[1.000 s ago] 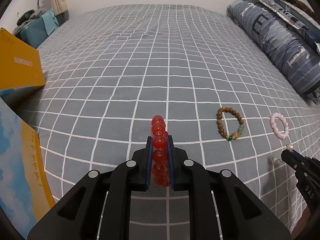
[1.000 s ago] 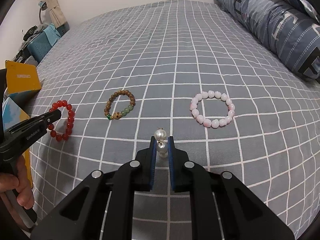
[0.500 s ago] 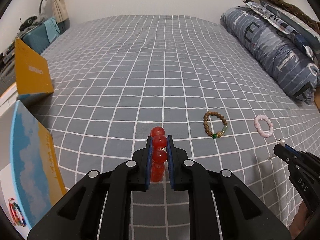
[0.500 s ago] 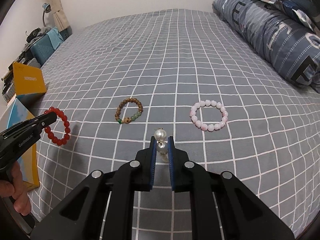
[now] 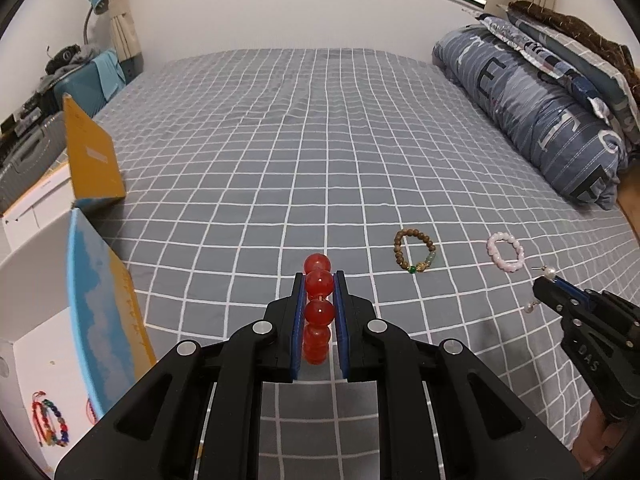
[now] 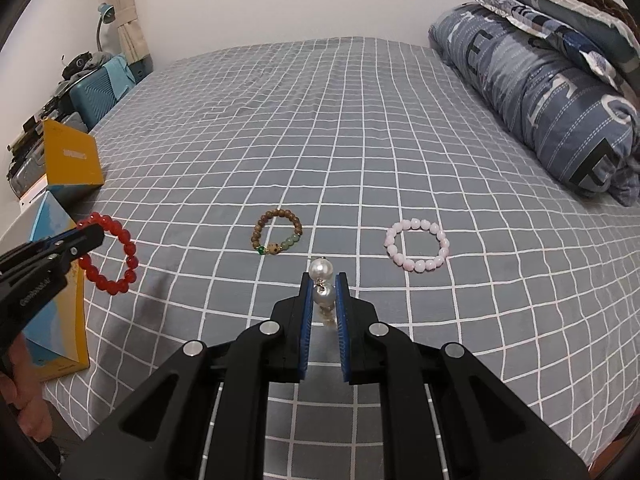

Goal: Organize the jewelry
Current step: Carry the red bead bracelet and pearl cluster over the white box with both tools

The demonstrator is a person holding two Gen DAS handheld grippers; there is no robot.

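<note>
Left tool point(image 5: 318, 280) clamped on a red bracelet point(image 5: 318, 300), beads stacked between the blue pads; seen from the right side, the loop point(image 6: 112, 254) hangs free off the tool tip point(image 6: 90, 240), clear of the bed point(image 5: 300, 160). Right tool point(image 6: 323, 286) pinched shut on a pearl earring point(image 6: 321, 270), one pearl above the pads, one between them, a small dangle below; from the left view the same earring point(image 5: 550, 271) pokes from the tool tip point(image 5: 546, 280).

Compared with a second ago: both tools higher above the bed, with more of the room showing, window edge and lamp included. Red bracelet, earlier trailing down onto the sheet, now lifted off it. Earring likewise raised from the sheet. Open box point(image 5: 44, 320) at the left bed edge now far more in view, with a colourful cord bracelet point(image 5: 50, 424) lying inside on the white floor. Yellow lid point(image 5: 90, 156) standing just beyond it.

Brown bracelet point(image 6: 277, 232) and pink bracelet point(image 6: 416, 246) lying flat on the bed as before, well apart from each other, untouched. Folded quilt point(image 6: 540, 92) along the right side, unchanged.
</note>
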